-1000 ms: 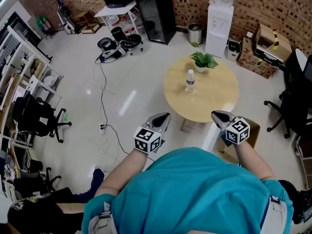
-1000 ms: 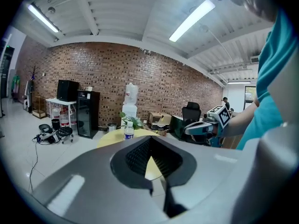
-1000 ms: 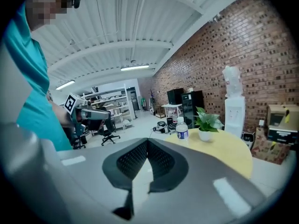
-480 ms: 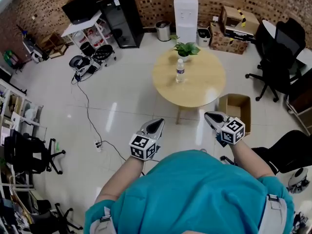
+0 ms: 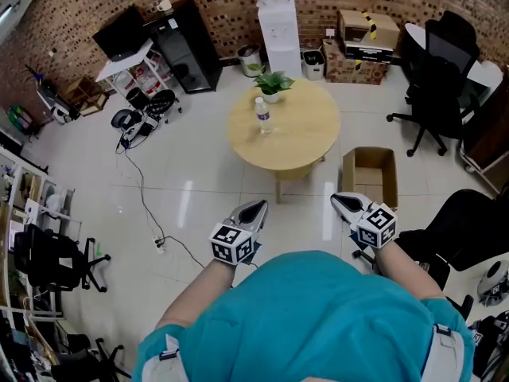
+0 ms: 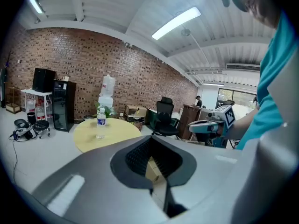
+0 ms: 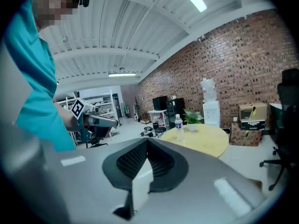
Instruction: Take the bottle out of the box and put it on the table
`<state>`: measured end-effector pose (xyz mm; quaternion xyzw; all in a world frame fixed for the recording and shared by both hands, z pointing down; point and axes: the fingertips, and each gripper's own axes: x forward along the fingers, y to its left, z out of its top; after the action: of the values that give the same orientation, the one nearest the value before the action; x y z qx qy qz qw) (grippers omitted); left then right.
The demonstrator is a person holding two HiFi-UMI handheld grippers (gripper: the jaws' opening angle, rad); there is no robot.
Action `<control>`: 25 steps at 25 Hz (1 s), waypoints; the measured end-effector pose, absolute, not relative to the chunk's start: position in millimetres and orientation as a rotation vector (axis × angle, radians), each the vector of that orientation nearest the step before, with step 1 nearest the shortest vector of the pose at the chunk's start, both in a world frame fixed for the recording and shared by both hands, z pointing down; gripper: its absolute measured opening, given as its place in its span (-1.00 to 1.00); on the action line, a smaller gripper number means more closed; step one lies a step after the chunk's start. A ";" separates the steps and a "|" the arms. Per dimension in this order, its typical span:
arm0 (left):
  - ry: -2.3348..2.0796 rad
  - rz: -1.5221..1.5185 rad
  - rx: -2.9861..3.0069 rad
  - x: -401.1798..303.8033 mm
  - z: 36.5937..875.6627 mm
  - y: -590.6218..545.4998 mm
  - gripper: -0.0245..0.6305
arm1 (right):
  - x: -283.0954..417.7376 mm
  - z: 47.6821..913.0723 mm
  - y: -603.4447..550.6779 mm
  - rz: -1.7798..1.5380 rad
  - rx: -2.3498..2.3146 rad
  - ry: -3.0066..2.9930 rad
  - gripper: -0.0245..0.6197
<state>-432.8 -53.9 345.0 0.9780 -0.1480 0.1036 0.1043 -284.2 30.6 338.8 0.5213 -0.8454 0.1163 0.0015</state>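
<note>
The job looks done, or close to it. The bottle (image 5: 262, 114) stands upright on the round counter (image 5: 298, 130) in the upper middle of the head view, just below a potted plant (image 5: 273, 83). The box (image 5: 347, 177) sits on the floor at the counter's lower right with its flaps open, and nothing shows inside it. Judging from that, only backing away is left.

The left hand-held gripper (image 5: 256, 206) and the right hand-held gripper (image 5: 339, 200) are both clenched on nothing. They are held low in the frame, well apart from the bottle.

The bottle is clear plastic, slim and round, with a blue label and a pale cap. The counter has a smooth, pale wooden top. The box is plain brown cardboard, rectangular. The floor is glossy light tile that throws back reflections. The jaws are grey, with dark ribbed pads.
</note>
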 end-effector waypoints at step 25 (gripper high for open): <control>-0.347 0.205 2.907 -467.6 308.2 17.3 -0.93 | -313.3 307.6 108.8 0.402 1.688 -2.648 -0.92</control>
<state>-467.6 17.3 308.2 0.9852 -0.1177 0.0695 0.1031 -313.3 108.8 307.6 0.5331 -0.8364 0.1270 -0.0120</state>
